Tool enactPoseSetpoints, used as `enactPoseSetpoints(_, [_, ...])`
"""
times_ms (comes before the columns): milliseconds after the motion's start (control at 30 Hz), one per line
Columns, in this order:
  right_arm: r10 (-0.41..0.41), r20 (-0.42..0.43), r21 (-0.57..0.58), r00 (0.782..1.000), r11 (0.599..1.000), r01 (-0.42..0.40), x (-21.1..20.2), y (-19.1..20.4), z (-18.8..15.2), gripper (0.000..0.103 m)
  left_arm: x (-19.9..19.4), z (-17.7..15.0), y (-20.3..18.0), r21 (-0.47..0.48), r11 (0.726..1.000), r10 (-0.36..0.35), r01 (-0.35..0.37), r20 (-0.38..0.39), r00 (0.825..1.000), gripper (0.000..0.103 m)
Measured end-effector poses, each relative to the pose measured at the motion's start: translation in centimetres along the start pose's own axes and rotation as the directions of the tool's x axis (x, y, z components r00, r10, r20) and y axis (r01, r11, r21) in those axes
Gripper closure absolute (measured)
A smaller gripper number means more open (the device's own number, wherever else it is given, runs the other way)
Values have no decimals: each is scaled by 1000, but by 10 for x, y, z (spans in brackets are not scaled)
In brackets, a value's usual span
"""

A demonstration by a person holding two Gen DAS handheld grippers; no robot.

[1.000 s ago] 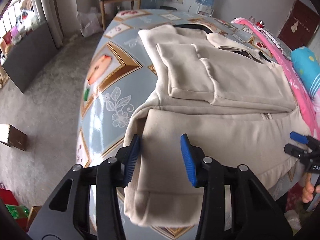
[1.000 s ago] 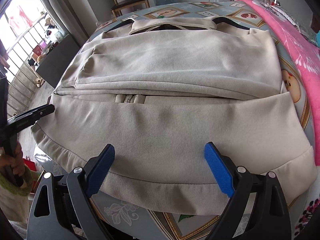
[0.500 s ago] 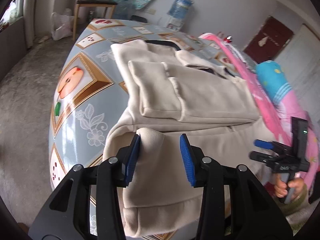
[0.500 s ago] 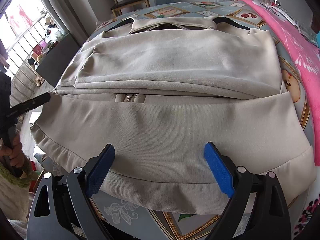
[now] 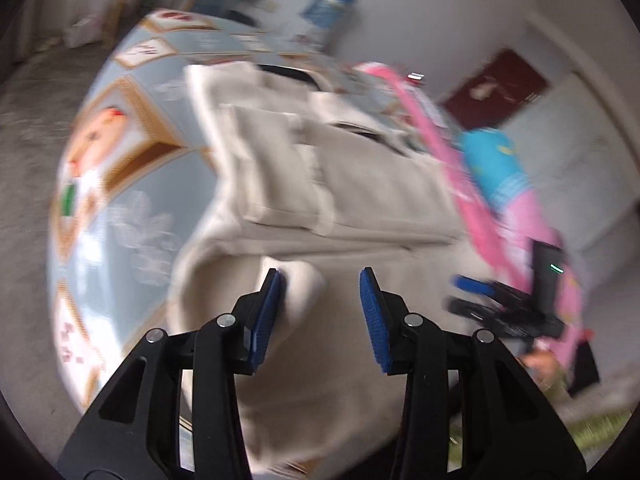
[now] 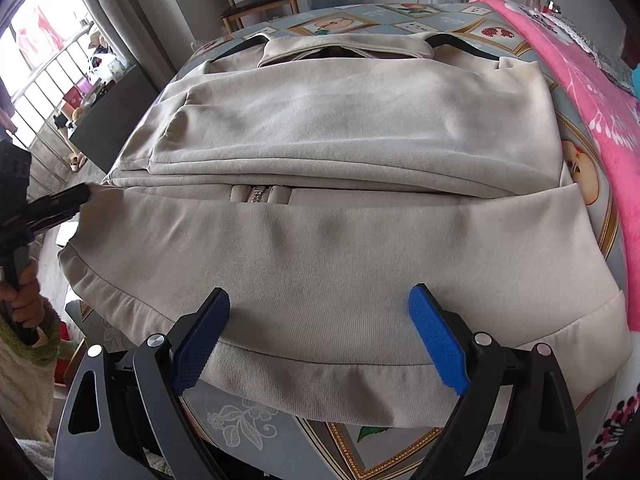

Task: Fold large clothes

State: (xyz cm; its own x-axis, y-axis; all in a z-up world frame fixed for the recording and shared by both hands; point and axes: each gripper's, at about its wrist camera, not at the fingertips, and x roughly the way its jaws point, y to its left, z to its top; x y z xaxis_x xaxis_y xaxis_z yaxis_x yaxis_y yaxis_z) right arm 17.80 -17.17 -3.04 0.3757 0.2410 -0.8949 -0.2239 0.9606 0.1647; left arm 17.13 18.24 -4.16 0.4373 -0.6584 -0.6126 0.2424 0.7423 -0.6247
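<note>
Evidently the left gripper (image 5: 320,312) stood part open around a raised hem corner of the beige jacket (image 6: 340,152) on the table (image 6: 580,168), the right gripper (image 6: 316,340) gaped wide above the hem, and both needed firm, level bites.

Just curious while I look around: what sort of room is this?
Probably a lived-in home: a table with a fruit-print cloth, a wooden chair, a pink blanket and a barred window.
</note>
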Motion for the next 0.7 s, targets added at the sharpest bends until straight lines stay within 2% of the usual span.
enactPoseSetpoints(67, [-3,0,-2,1000,1000,3,0,0,0,14,2,-4,-7,54,998,43,-42,-33,999,64])
enactPoseSetpoints(133, [-3,-1,-1,1000,1000,3,0,1,0,14,12,-8,-13,123,982,154,-144,-70,986,64])
enactPoseSetpoints(167, [-4,-1,-1,1000,1000,4,1,1,0,14,16,-9,-15,146,974,184,-171,-78,980,64])
enactPoseSetpoints(267, [-5,-1,0,1000,1000,5,1,1,0,14,18,-8,-19,183,961,225,-209,-73,972,64])
enactPoseSetpoints(400, [-10,-2,-2,1000,1000,10,1,2,0,14,25,-5,-18,238,922,329,-304,-72,942,65])
enactPoseSetpoints(567, [-11,0,-4,1000,1000,11,3,2,1,14,28,0,-15,230,914,355,-334,-53,933,68])
enactPoseSetpoints(700, [-11,4,-6,1000,1000,11,2,2,0,14,31,0,-20,224,899,393,-377,-28,919,84])
